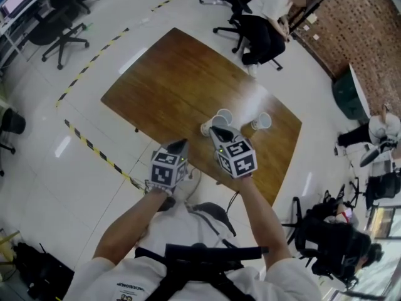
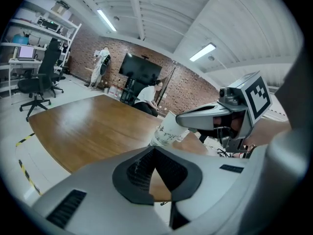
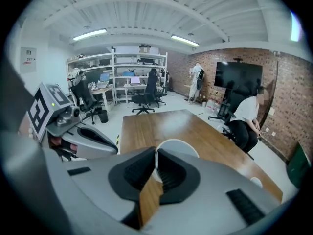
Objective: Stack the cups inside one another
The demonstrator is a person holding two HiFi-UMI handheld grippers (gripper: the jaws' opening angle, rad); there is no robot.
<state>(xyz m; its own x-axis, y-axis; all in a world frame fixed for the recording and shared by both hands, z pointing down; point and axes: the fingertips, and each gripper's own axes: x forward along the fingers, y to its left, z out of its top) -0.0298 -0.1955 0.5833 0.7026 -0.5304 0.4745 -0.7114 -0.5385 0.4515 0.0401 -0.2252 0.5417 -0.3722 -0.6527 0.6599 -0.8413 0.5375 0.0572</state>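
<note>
While the right hand-held gripper (image 3: 156, 169) was clamped on the rim of a white cup (image 3: 177, 147), the cup's wall pinched between its dark pads, the left hand-held gripper (image 2: 155, 151) was closed on nothing, its pads meeting at the tips.

The right gripper view gave only the cup's open mouth, a pale oval standing just above the jaws. The left gripper view gave its side instead. There the cup had a printed wall and was tilted, with its base down toward the worktop (image 1: 175, 74) and its mouth up in the other tool's grey jaws. The marker cube (image 2: 257, 97) sat behind those jaws. The left tool's own body covered the cup's foot, so I could not tell whether it was clear of the wood.

From the head view the two tools sat side by side over the near edge. The left one was back at the edge, apart from the cups. The white at the right tool's tip was hard to read there, one cup or two close together.

A second cup (image 1: 262, 121) stood upright on the wood to the right, near the held one but not touching it. The right gripper view caught only its rim, low at the right.

Beyond the far corner a person (image 1: 266, 17) sat on an office chair.
</note>
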